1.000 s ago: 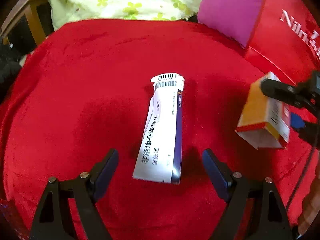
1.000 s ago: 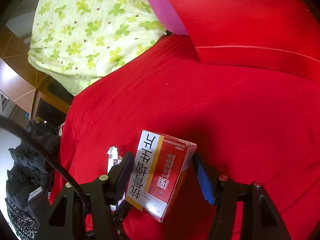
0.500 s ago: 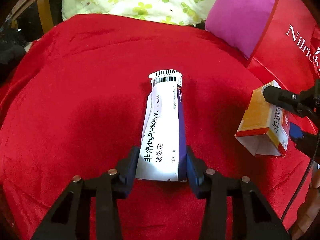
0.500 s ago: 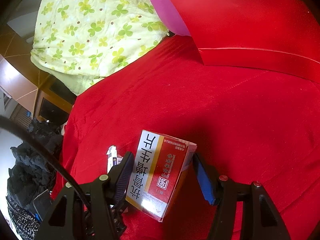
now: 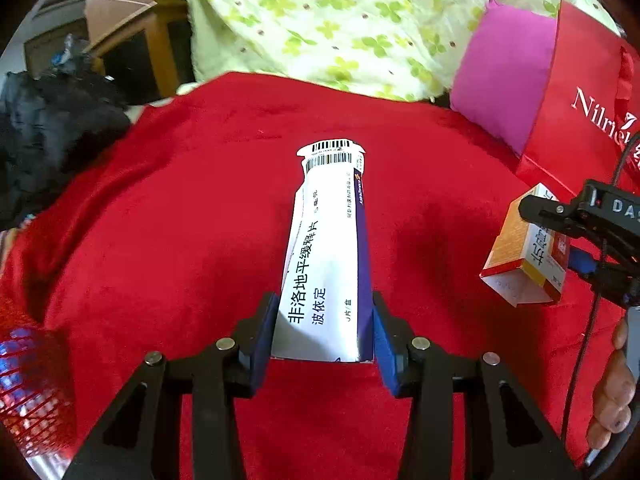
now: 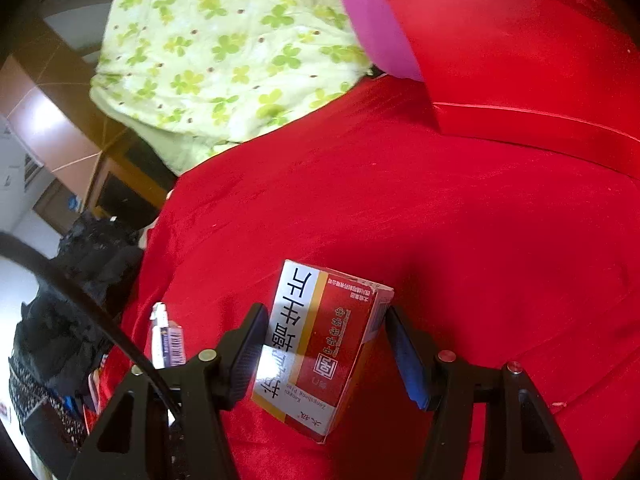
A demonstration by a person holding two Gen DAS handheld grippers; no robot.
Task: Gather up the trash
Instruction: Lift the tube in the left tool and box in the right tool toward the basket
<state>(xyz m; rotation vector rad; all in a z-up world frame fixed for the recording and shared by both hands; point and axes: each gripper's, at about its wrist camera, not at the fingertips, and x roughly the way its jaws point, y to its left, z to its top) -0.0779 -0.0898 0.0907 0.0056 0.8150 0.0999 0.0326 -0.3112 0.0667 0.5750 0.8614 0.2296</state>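
Note:
A long white and purple medicine box (image 5: 324, 264) sticks forward from my left gripper (image 5: 324, 320), which is shut on its near end, blue pads pressing both long sides. The box is lifted off the red blanket (image 5: 180, 240). My right gripper (image 6: 325, 320) is shut on a red, white and yellow medicine box (image 6: 324, 344), held tilted above the blanket. In the left wrist view that box (image 5: 524, 256) and the right gripper (image 5: 568, 240) hang at the right edge. The white box (image 6: 168, 340) also shows at the lower left of the right wrist view.
A red paper bag (image 5: 588, 92) stands at the back right beside a pink cushion (image 5: 504, 92). A green floral quilt (image 5: 340, 20) lies behind the blanket. Dark clothing (image 5: 48, 132) is piled at the left, red mesh (image 5: 28, 384) at the lower left. A person's hand (image 5: 612, 400) grips the right tool.
My left gripper has closed from wide open onto the white box and lifted it off the blanket. The right gripper has kept its hold on the red box, nearly still.

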